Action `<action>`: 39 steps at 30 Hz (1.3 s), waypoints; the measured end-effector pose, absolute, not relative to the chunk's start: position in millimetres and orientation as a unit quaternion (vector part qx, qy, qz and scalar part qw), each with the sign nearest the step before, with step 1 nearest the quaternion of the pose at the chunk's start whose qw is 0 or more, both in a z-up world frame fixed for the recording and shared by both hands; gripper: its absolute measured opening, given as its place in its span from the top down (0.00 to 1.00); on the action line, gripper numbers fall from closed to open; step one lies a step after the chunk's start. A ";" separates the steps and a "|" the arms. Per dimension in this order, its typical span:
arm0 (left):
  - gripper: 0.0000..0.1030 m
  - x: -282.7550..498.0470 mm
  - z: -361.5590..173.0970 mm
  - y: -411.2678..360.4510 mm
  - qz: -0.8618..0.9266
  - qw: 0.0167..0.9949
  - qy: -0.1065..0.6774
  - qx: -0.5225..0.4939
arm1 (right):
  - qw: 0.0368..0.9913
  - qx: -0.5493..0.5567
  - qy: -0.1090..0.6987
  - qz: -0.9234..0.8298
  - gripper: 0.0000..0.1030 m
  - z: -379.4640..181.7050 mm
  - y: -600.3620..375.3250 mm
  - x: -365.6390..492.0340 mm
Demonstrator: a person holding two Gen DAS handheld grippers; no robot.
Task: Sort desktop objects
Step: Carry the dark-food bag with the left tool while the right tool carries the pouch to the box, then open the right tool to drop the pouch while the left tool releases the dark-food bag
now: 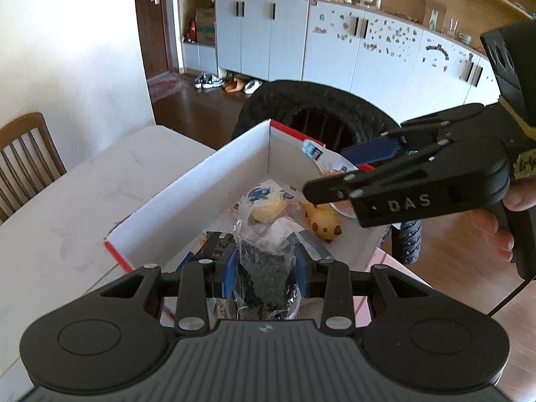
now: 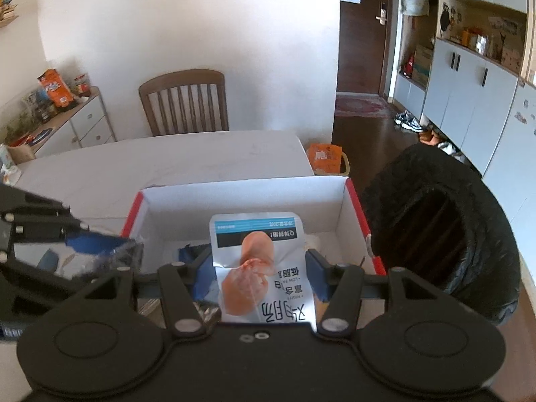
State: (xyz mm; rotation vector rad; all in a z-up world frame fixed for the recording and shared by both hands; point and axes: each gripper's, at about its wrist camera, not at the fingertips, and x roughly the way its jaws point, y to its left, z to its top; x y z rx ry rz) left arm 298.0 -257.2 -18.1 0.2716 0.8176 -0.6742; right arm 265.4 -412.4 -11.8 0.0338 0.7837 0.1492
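A white worktop (image 2: 167,157) is seen bearing an open cardboard box (image 1: 201,181) with red edges. Above its near end the left tool (image 1: 266,261) is clenched on a clear-wrapped dark snack (image 1: 264,268) — pinched between the blue pads. Over the box's right side the right tool (image 2: 259,268) is gripping a white sausage packet (image 2: 258,251) — label upside down.

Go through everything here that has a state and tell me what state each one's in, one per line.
left gripper: jaws shut on clear-wrapped dark packet, above the box
right gripper: jaws shut on white snack pouch, above the box
cardboard box: open, partly filled
yellow spotted toy: lying in box
door: closed
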 end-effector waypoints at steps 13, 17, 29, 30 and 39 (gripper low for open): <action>0.67 336.3 -63.4 -290.0 -0.304 0.827 0.435 0.185 | 0.905 0.060 0.416 0.062 0.44 -62.7 -430.2 298.9; 0.67 343.2 -76.3 -291.8 -0.301 0.819 0.453 0.181 | 0.900 0.061 0.427 0.058 0.44 -74.7 -430.8 304.7; 0.65 346.9 -90.5 -291.4 -0.296 0.812 0.466 0.191 | 0.890 0.061 0.448 0.053 0.43 -98.3 -427.7 309.6; 0.65 347.2 -90.9 -290.6 -0.296 0.812 0.467 0.188 | 0.890 0.063 0.449 0.054 0.42 -99.5 -428.1 309.5; 0.32 346.9 -90.5 -286.6 -0.298 0.818 0.463 0.166 | 0.891 0.067 0.446 0.059 0.32 -94.4 -429.1 305.3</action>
